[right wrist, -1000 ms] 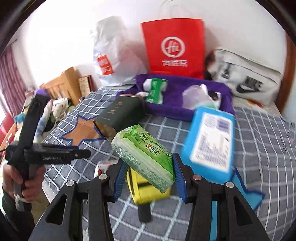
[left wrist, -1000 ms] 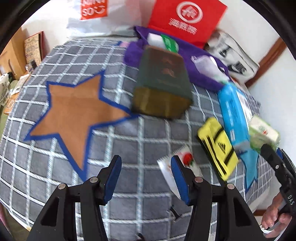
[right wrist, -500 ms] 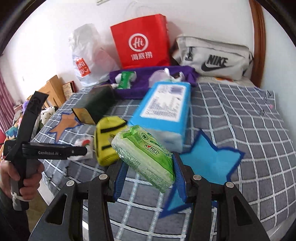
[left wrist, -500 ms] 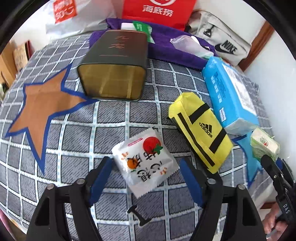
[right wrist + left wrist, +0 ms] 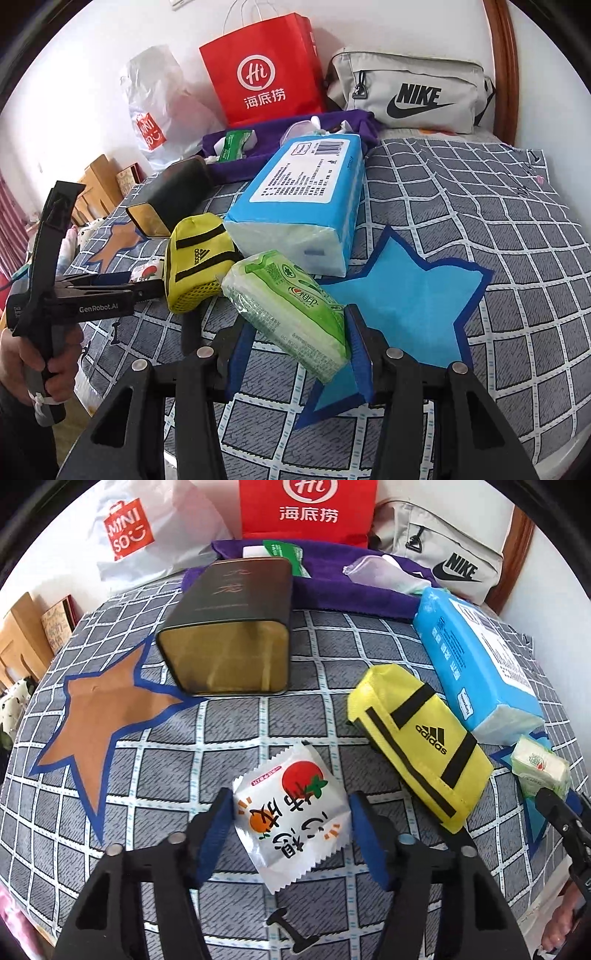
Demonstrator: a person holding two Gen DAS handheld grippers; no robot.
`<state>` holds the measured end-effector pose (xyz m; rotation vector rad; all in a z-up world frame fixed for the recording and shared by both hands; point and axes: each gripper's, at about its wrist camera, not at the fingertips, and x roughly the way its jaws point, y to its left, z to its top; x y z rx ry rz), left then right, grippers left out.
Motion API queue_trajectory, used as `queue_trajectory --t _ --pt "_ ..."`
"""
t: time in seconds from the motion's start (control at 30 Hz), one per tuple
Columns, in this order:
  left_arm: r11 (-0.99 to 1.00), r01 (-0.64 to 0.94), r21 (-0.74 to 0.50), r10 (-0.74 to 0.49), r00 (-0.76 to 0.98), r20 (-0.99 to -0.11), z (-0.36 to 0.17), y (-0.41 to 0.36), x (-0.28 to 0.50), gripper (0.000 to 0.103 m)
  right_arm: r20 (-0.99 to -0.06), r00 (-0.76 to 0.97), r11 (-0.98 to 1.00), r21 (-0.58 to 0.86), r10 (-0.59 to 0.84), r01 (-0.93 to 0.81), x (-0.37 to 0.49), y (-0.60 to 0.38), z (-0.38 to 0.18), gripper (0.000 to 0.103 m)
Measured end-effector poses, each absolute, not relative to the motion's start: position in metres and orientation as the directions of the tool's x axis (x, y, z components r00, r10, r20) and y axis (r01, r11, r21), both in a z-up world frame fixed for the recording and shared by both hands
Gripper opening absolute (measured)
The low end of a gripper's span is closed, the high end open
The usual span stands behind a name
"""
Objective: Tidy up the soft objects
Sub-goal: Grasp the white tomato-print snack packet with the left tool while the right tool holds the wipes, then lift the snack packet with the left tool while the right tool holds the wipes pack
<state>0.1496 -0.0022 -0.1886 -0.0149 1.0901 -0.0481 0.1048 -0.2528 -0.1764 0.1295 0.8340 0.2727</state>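
My left gripper (image 5: 291, 818) is open with its blue pads on either side of a white snack packet (image 5: 291, 812) printed with a tomato, which lies on the checked cloth. My right gripper (image 5: 299, 339) is shut on a green wet-wipe pack (image 5: 288, 314) and holds it over the blue star patch (image 5: 413, 299). The pack also shows at the right edge of the left wrist view (image 5: 541, 771). A yellow Adidas pouch (image 5: 417, 742) and a blue tissue pack (image 5: 476, 664) lie between the two grippers.
A dark tin (image 5: 229, 627) lies on its side by the brown star patch (image 5: 99, 720). A purple tray (image 5: 332, 587) with small packs stands behind. A red paper bag (image 5: 262, 88), a white plastic bag (image 5: 159, 107) and a grey Nike bag (image 5: 410, 92) line the wall.
My left gripper has moved forward and right until the snack packet lies between its open pads. My right gripper has carried the wipe pack right, over the blue star.
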Motion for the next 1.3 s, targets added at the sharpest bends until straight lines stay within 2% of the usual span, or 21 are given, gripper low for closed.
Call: queue_trajectory --t 0.1,0.37,0.77,1.3 --pt "0.997 0.032 -0.069 -0.076 0.462 -0.883 -0.188 0.004 0.146 0.056 -0.716 0.64 0.961 0.202 0.277 -0.189 0.104 -0.25 -0.176 0.048" --pt "0.998 0.04 -0.049 -0.062 0.484 -0.873 -0.189 0.0 0.141 0.056 -0.724 0.634 0.962 0.196 0.272 -0.189 0.104 -0.246 -0.175 0.048" --pt "0.986 0.024 -0.165 -0.158 0.438 -0.885 -0.18 0.013 0.132 0.054 -0.72 0.635 0.96 0.198 0.279 -0.197 0.102 -0.241 -0.159 0.047" --pt "0.982 0.028 -0.189 -0.177 0.511 -0.841 -0.135 0.023 0.123 0.054 -0.673 0.682 0.958 0.182 0.284 -0.22 0.087 -0.232 -0.119 0.047"
